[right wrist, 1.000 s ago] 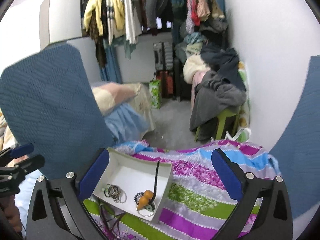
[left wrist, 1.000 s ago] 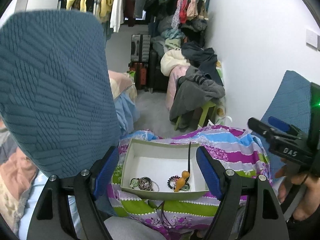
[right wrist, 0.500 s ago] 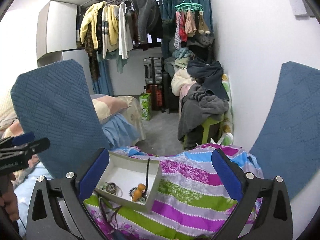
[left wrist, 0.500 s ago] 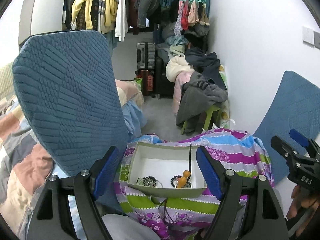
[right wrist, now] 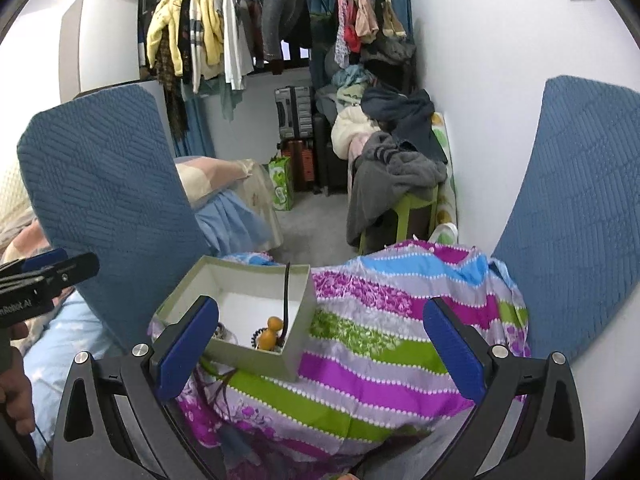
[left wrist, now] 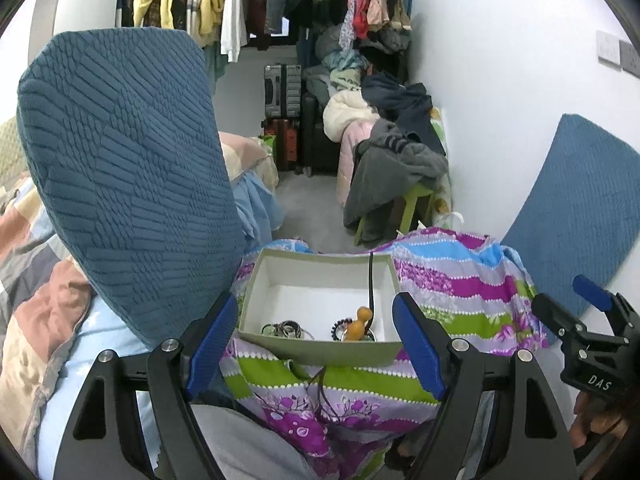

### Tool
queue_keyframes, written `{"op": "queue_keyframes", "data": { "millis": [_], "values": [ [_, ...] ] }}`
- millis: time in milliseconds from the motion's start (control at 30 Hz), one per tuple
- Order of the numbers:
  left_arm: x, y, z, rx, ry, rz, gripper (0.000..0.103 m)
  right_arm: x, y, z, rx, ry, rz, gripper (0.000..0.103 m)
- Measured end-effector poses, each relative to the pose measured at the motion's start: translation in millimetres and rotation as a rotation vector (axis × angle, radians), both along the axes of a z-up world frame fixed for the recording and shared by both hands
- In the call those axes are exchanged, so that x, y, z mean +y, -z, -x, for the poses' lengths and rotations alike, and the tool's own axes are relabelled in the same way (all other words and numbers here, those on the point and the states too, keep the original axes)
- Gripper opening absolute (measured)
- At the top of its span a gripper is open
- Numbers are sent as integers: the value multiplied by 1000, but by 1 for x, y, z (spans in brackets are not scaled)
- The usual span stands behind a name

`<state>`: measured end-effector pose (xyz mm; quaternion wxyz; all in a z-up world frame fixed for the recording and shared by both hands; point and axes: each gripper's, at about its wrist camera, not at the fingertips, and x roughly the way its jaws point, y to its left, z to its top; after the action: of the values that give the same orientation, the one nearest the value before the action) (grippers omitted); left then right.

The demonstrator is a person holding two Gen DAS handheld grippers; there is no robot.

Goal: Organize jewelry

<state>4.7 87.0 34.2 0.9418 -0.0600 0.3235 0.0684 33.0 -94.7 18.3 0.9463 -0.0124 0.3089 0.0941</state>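
An open grey-green box [left wrist: 320, 350] with a white inside sits on a striped purple, green and blue cloth [left wrist: 460, 304]. It holds bracelets [left wrist: 286, 328], a beaded ring and an orange gourd pendant [left wrist: 356, 326] on a black cord that hangs over the far wall. My left gripper [left wrist: 316, 344] is open and empty, its fingers either side of the box's near wall, held above it. My right gripper [right wrist: 320, 348] is open and empty, to the right of the box [right wrist: 256, 354], over the cloth [right wrist: 380, 344]. The pendant [right wrist: 270, 332] shows there too.
A blue quilted cushion [left wrist: 124, 184] stands left of the box and another [right wrist: 576, 216] leans on the right wall. A stool piled with clothes [left wrist: 396, 176], suitcases [left wrist: 282, 92] and hanging clothes [right wrist: 200, 44] fill the back. Dark cords [left wrist: 316, 384] hang below the box.
Both grippers have pulled back and risen, so the box looks smaller and lower. The right gripper has moved away from the left one. Nothing was taken hold of.
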Motion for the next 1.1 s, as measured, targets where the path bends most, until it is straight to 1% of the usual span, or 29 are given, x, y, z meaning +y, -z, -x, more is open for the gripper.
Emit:
{"op": "queue_keyframes", "data": {
  "millis": [133,500,800,1100],
  "values": [
    [-1,8,-1,16,-9,-7,80,0,8,3,12,18,-4,103],
    [1,32,-2,47,-11,8,80,-3,22,9,22,31,4,103],
    [3,43,-5,74,-9,10,80,-7,28,10,35,50,0,103],
    [-1,45,-5,80,-1,7,80,-6,32,13,46,44,5,103]
  ]
}}
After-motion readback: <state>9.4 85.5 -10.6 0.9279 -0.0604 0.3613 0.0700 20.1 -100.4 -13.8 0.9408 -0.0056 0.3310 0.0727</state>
